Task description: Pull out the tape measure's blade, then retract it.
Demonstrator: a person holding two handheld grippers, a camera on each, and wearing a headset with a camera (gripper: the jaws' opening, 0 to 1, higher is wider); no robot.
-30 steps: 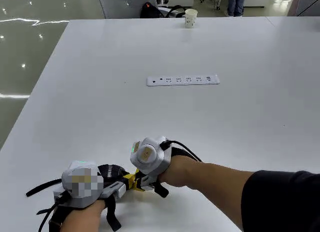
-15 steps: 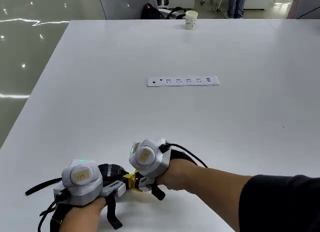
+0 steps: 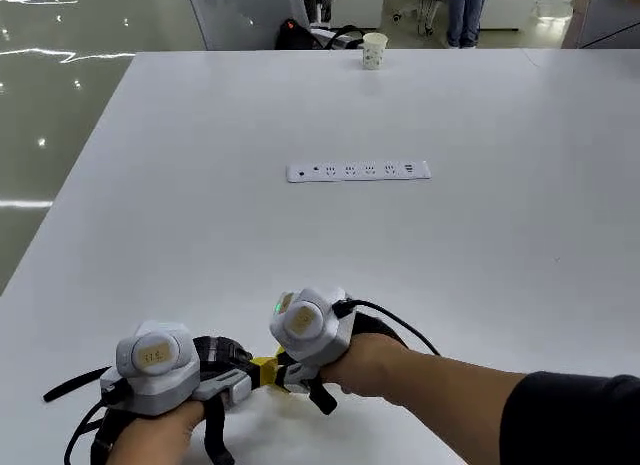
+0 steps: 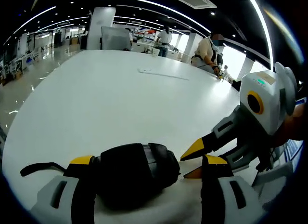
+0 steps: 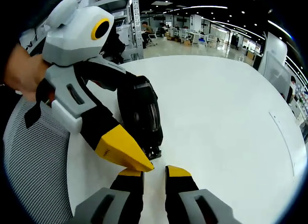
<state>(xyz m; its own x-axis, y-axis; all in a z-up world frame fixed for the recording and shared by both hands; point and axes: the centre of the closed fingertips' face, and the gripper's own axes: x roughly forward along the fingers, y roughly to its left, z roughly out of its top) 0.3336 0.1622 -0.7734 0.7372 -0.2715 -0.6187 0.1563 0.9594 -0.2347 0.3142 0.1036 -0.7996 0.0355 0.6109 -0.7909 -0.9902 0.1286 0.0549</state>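
- Two grippers meet at the near edge of the white table (image 3: 300, 245), close to the person.
- A black strap (image 3: 70, 380) trails leftward on the tabletop from the left-hand unit.
- The left gripper (image 4: 148, 160) is wrapped by a hand (image 3: 150, 435). Its yellow-tipped jaws stand wide apart, one on each side of the tape measure (image 3: 225, 353), and grip the black rounded case between them.
- The tape measure sits low on the table, just left of the meeting point of the two tools.
- One yellow tip of the left gripper reaches past the case and lies directly in front of the right gripper's jaws, touching or nearly touching one of them.
- The right gripper (image 5: 154, 172) points at the case. Its jaws are almost together, with a thin strip of bare table between them and nothing visibly caught there. A small black tab (image 5: 151, 151) at the foot of the case sits just ahead of that gap.
- A cable loops from the right gripper over the right hand (image 3: 365, 363), which leads back to a dark sleeve (image 3: 575, 420).
- A white power strip (image 3: 358, 172) lies flat farther up the table, well apart from the tools.
- A black bag (image 3: 320, 33) sits beyond the far edge.
- A paper cup (image 3: 374, 50) stands upright near that edge.
- A person (image 3: 465, 10) stands behind the table at the upper right.
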